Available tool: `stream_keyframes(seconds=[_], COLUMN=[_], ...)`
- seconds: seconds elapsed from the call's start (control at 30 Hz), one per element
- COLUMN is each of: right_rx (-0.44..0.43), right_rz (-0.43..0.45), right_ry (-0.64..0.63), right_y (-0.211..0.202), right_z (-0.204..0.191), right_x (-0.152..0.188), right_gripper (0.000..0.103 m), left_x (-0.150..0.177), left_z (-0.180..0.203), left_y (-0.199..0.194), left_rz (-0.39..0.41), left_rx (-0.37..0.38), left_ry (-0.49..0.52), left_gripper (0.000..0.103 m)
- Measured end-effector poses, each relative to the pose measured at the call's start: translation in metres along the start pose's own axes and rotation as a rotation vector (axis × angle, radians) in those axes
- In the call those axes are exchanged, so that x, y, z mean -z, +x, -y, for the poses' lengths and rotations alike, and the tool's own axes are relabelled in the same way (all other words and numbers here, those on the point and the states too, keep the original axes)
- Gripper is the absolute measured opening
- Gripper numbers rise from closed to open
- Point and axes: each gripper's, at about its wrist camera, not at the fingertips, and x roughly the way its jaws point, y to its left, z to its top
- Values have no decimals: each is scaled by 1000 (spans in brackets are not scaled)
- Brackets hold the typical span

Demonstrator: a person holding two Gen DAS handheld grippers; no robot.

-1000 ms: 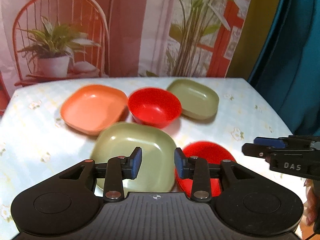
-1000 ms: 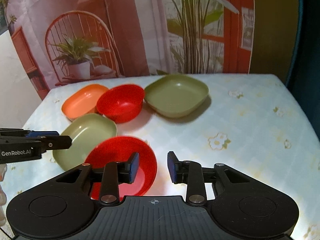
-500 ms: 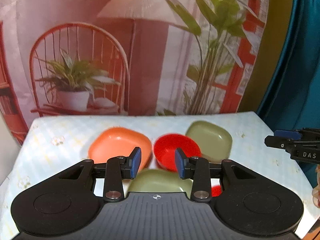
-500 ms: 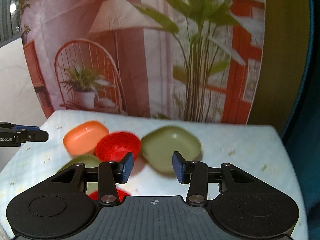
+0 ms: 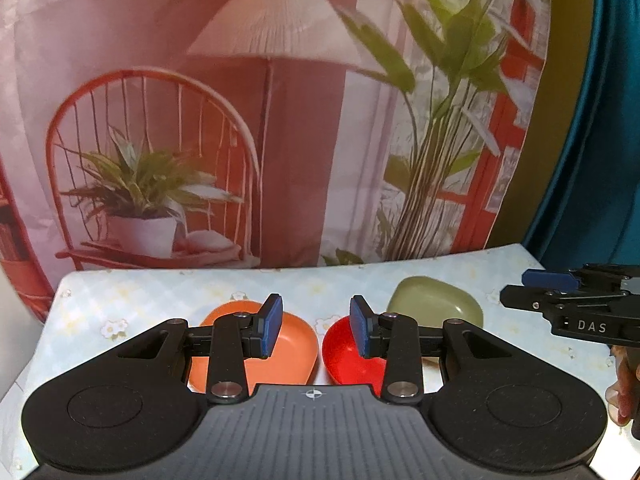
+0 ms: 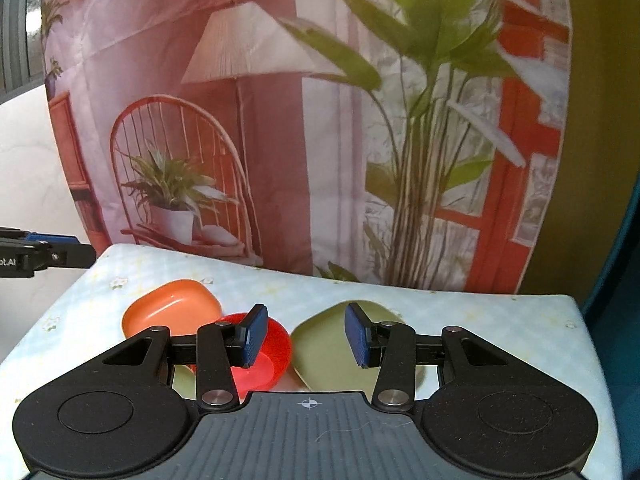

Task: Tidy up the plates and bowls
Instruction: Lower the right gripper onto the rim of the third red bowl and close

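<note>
Currently, both grippers hover above the table with a flowered light cloth (image 5: 168,292), holding nothing. Farthest left, the orange rounded-square plastic plate (image 5: 296,344) lies on the cloth, showing between the blue pads of the left gripper (image 5: 316,330), whose jaws stand partly open and empty. Just beside it, nearly touching, sits the red round plastic bowl (image 5: 344,360); next to the right lies the olive-green rounded-square plastic plate (image 5: 436,304). A second green dish is barely visible under the right gripper (image 6: 306,338), whose jaws have just been opening and stand moderately apart with nothing between them. These dishes appear light, stiff and smooth, so likely slippery; judged best taken by pinching the raised rim, one pad inside and one outside, on a side clear of neighbours.
</note>
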Motion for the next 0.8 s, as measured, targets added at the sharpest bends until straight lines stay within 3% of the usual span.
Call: stream_keyframes(seconds=[0.8], right_rx=[-36], right_rz=[-109], right_ry=[41], right_y=[80], right_z=[17], right_x=[33], right_gripper=[37], left_x=[36], left_z=[-3], left_y=[95], left_rz=[-176], left_rx=[63], left_ry=[-41], left_gripper=[38])
